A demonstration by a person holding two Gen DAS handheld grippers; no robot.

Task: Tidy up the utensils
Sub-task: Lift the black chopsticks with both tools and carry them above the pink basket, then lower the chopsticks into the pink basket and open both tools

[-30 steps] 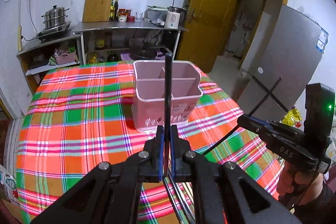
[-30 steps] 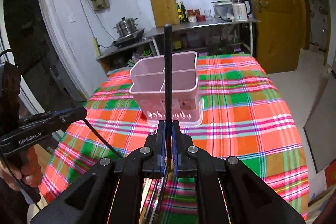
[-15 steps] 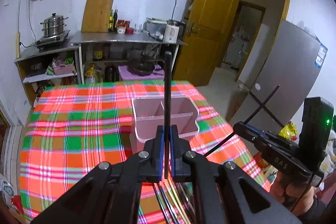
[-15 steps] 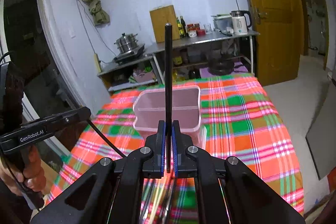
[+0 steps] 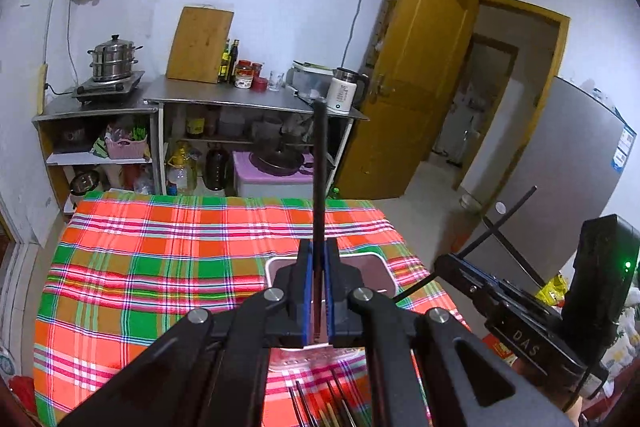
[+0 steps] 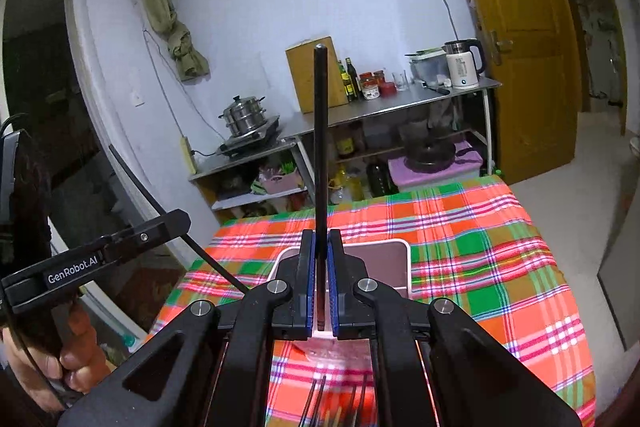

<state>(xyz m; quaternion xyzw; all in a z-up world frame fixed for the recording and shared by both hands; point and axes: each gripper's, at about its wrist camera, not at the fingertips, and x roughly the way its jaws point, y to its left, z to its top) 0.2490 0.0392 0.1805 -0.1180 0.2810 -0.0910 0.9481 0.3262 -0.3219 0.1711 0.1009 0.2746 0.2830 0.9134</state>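
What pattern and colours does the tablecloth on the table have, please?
The tablecloth is plaid: orange-red and green with pink, white and blue stripes, clearest in the left wrist view.

Plaid tbl [image 5: 168, 267] was bare L & R of pink caddy [image 6: 392, 259]; loose chopsticks [image 5: 332, 403] lay near edge.

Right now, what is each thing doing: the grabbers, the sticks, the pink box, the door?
Left gripper: shut on a black chopstick.
Right gripper: shut on another black chopstick.
Pink holder: upright on the tablecloth.
Spare chopsticks: lying loose.
Yellow door: open.
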